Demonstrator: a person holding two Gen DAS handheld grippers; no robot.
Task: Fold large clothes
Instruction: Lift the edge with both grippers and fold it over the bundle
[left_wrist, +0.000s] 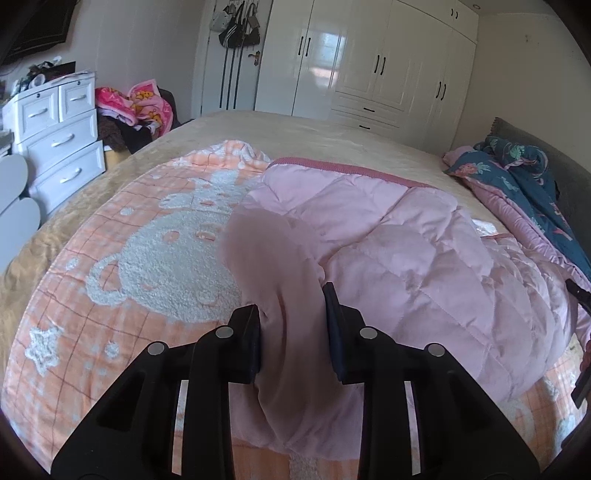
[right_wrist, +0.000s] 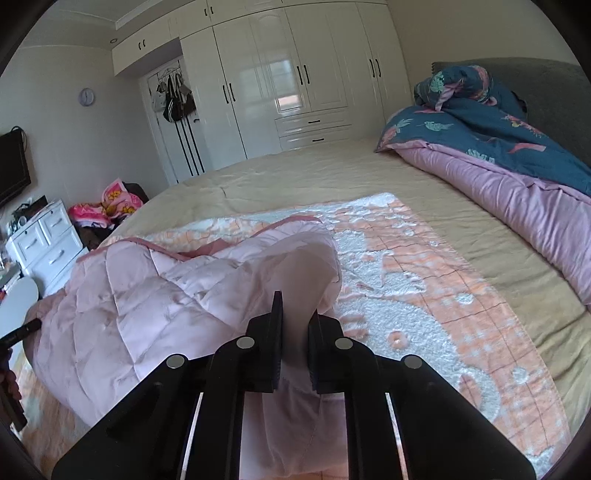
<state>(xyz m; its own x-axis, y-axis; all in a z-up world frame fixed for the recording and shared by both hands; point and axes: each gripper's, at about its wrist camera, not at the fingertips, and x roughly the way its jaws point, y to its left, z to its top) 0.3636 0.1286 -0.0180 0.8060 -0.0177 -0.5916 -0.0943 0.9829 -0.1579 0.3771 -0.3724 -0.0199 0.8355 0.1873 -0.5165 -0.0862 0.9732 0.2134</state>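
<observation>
A large pink quilted garment lies bunched on an orange-and-white blanket spread over the bed. In the left wrist view my left gripper is shut on a thick fold of the pink garment's near edge, and the fabric rises between its black fingers. The right wrist view shows the same pink garment to the left, with my right gripper shut on another fold of its near edge. Both held folds are lifted slightly off the orange-and-white blanket.
The beige bed reaches back to a white wardrobe. A blue floral duvet with pink lining is heaped along the grey headboard. A white drawer unit and a pile of bright pink cloth stand beside the bed.
</observation>
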